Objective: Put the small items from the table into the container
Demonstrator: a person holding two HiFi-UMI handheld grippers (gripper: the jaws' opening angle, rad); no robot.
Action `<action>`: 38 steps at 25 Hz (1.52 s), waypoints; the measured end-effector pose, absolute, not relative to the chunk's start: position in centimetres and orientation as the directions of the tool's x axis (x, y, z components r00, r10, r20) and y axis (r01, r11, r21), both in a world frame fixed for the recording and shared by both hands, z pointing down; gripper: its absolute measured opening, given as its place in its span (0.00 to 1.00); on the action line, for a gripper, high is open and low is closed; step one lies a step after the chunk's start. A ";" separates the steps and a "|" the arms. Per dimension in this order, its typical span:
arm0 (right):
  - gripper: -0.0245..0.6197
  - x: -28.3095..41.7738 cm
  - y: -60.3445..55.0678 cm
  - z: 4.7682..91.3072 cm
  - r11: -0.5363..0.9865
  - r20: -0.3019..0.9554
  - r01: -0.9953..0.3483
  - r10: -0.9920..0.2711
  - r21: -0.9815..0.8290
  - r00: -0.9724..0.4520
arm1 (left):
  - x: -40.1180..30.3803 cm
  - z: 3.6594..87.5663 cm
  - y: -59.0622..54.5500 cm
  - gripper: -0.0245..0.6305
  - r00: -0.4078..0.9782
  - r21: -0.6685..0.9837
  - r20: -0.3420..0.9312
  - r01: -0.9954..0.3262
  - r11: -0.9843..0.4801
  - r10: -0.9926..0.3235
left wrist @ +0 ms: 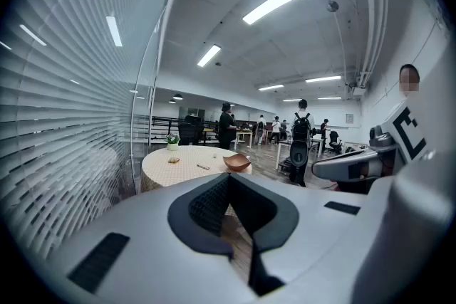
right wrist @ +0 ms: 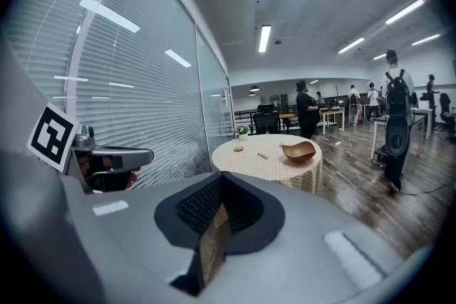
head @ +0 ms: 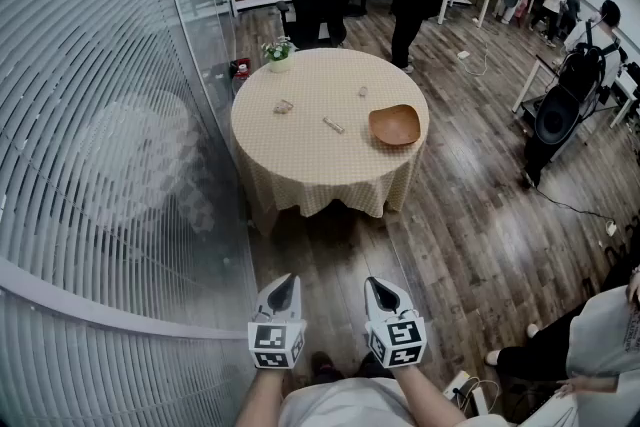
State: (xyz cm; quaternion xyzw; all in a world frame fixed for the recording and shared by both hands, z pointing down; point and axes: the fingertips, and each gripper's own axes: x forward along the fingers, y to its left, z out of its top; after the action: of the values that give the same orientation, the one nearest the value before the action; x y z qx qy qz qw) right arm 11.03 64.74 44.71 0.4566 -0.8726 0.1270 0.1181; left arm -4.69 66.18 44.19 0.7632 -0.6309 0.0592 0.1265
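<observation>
both grippers are held low in front of the person, side by side and well short of the round table point(head: 300, 160). the left gripper point(head: 283, 283) has its jaws pressed together with nothing between them; the right gripper point(head: 379, 286) is the same, tips meeting and empty. on the tabletop a brown wooden bowl point(head: 395, 125) sits at the right edge. a small bar-shaped item point(head: 333, 124) lies near the middle, a crumpled item point(head: 284, 106) towards the left edge, a tiny item point(head: 363, 91) towards the far edge, and a potted plant point(head: 278, 53) at the far left edge
</observation>
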 end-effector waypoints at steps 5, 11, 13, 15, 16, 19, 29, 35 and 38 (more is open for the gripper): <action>0.04 11.0 64.5 44.7 0.546 0.324 -0.830 -0.769 -0.117 -0.551 | -4.8 44.0 65.9 0.04 0.201 0.117 0.249 -0.977 -0.177 -0.947; 0.04 10.4 64.0 45.0 0.555 0.326 -0.821 -0.758 -0.134 -0.566 | -5.2 44.4 65.3 0.04 0.208 0.124 0.250 -0.976 -0.181 -0.946; 0.04 10.0 63.9 45.0 0.566 0.317 -0.811 -0.749 -0.149 -0.581 | -5.3 44.5 65.1 0.05 0.210 0.127 0.248 -0.975 -0.183 -0.946; 0.04 9.7 63.7 44.9 0.572 0.310 -0.806 -0.746 -0.154 -0.589 | -5.4 44.5 64.9 0.04 0.215 0.128 0.245 -0.974 -0.188 -0.945; 0.04 9.7 63.6 44.9 0.574 0.308 -0.805 -0.746 -0.150 -0.590 | -5.3 44.5 64.7 0.04 0.219 0.127 0.244 -0.973 -0.192 -0.945; 0.04 9.5 63.1 44.6 0.582 0.298 -0.804 -0.750 -0.125 -0.590 | -5.3 44.5 64.0 0.04 0.223 0.123 0.246 -0.972 -0.198 -0.943; 0.04 8.7 55.6 44.1 0.579 0.271 -0.807 -0.763 -0.117 -0.587 | -5.5 45.5 57.1 0.05 0.242 0.129 0.264 -0.968 -0.214 -0.934; 0.04 7.6 47.2 44.7 0.601 0.260 -0.789 -0.747 -0.130 -0.612 | -5.8 45.5 49.7 0.05 0.228 0.115 0.266 -0.972 -0.204 -0.937; 0.04 7.1 43.3 44.2 0.624 0.256 -0.772 -0.732 -0.122 -0.631 | -6.1 45.0 46.2 0.05 0.206 0.111 0.275 -0.977 -0.181 -0.939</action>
State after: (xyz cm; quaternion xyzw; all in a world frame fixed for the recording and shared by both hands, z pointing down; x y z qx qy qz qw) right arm 7.11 43.34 44.21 0.4195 -0.8964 0.1109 0.0911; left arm -6.13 46.16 44.98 0.7652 -0.6261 0.0723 0.1315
